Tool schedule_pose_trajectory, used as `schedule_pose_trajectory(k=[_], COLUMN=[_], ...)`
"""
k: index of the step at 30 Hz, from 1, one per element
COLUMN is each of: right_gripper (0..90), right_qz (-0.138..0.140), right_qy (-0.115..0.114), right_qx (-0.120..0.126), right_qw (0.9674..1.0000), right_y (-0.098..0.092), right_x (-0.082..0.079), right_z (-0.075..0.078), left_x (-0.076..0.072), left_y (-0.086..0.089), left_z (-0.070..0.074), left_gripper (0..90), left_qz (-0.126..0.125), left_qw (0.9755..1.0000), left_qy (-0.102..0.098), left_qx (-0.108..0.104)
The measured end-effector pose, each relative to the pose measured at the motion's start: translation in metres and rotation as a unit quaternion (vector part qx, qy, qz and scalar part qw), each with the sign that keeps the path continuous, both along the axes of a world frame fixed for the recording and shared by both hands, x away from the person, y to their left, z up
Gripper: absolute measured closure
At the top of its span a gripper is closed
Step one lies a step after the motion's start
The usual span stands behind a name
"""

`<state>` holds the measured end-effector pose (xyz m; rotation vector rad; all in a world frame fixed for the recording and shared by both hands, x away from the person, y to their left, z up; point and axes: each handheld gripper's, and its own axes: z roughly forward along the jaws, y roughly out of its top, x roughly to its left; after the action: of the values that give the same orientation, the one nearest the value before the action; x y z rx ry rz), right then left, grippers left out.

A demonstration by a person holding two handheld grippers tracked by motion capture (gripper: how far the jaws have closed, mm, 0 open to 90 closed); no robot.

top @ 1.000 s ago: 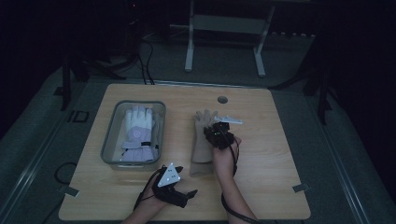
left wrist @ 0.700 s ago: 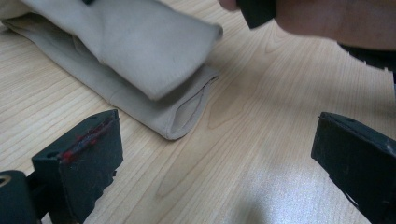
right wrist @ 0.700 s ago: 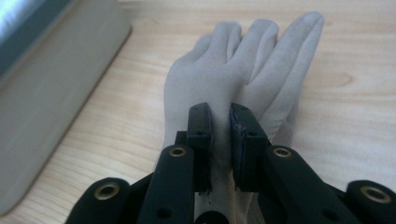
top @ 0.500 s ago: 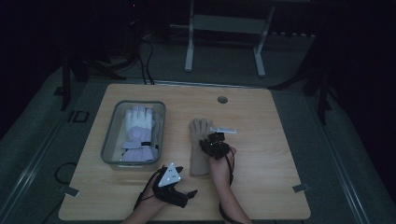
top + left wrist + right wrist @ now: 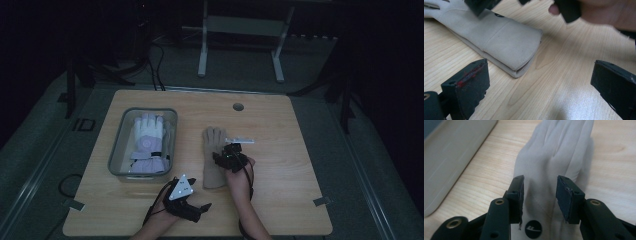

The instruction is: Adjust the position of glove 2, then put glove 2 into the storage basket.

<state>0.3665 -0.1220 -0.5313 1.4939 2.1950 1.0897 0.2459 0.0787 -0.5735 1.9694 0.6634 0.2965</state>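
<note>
1. Drawn back toward the person over the last second, the right gripper (image 5: 231, 156) now hangs above the palm of the beige glove (image 5: 214, 156) rather than near its fingertips.
2. Its jaws stand partly apart with nothing between them; the glove's fingers stretch ahead of them and a round dark logo (image 5: 533, 229) sits just below the gap.
3. Left of those jaws runs the wall of a clear bin (image 5: 116, 152), which holds a white glove (image 5: 146, 140).
4. The left gripper (image 5: 192, 209) rests near the table's (image 5: 295, 165) front edge, jaws wide apart and empty, the beige glove's cuff (image 5: 516, 50) lying just ahead of them.
</note>
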Motion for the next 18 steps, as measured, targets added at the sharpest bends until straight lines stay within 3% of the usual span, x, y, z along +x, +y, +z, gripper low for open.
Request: schedule_pose_trajectory(k=[2, 3, 5, 8, 9, 11, 13, 14, 16, 18], right_gripper=[53.5, 45.6, 29.9, 19.4, 17.9, 14.5, 22.5, 21.7, 21.2, 18.3], right_qz=[0.006, 0.012, 0.006, 0.027, 0.031, 0.055, 0.078, 0.085, 0.096, 0.107], right_qy=[-0.007, -0.018, -0.012, -0.004, -0.011, -0.002, -0.001, 0.002, -0.03, -0.041], right_qx=[-0.005, -0.005, -0.003, 0.01, 0.018, 0.011, 0.021, 0.029, 0.038, 0.048], right_qw=[0.9999, 0.9998, 0.9999, 0.9996, 0.9993, 0.9985, 0.9967, 0.996, 0.9942, 0.9923], right_y=[-0.003, -0.012, -0.018, -0.027, -0.031, -0.035, -0.041, -0.045, -0.05, -0.054], right_x=[0.0, 0.0, 0.001, 0.001, 0.001, 0.001, 0.0, 0.0, -0.001, -0.001], right_z=[0.002, 0.006, 0.008, 0.011, 0.013, 0.015, 0.017, 0.017, 0.02, 0.024], left_x=[0.0, 0.001, 0.001, 0.004, 0.004, 0.005, 0.005, 0.005, 0.007, 0.01], left_y=[0.0, -0.001, -0.001, 0.001, 0.001, 0.002, 0.002, 0.002, 0.002, 0.001], left_z=[0.0, 0.0, 0.0, 0.002, 0.002, 0.004, 0.007, 0.008, 0.012, 0.016], left_gripper=[2.4, 2.4, 2.4, 2.4, 2.5, 2.5, 2.5, 2.5, 2.5, 2.5], left_qz=[0.001, 0.007, 0.011, 0.027, 0.031, 0.036, 0.041, 0.045, 0.049, 0.05], left_qw=[1.0, 1.0, 0.9999, 0.9995, 0.9993, 0.9991, 0.9989, 0.9988, 0.9985, 0.9982], left_qy=[0.0, 0.003, 0.003, 0.009, 0.014, 0.015, 0.014, 0.013, 0.017, 0.025], left_qx=[0.002, 0.002, -0.005, -0.013, -0.014, -0.019, -0.015, -0.016, -0.021, -0.023])
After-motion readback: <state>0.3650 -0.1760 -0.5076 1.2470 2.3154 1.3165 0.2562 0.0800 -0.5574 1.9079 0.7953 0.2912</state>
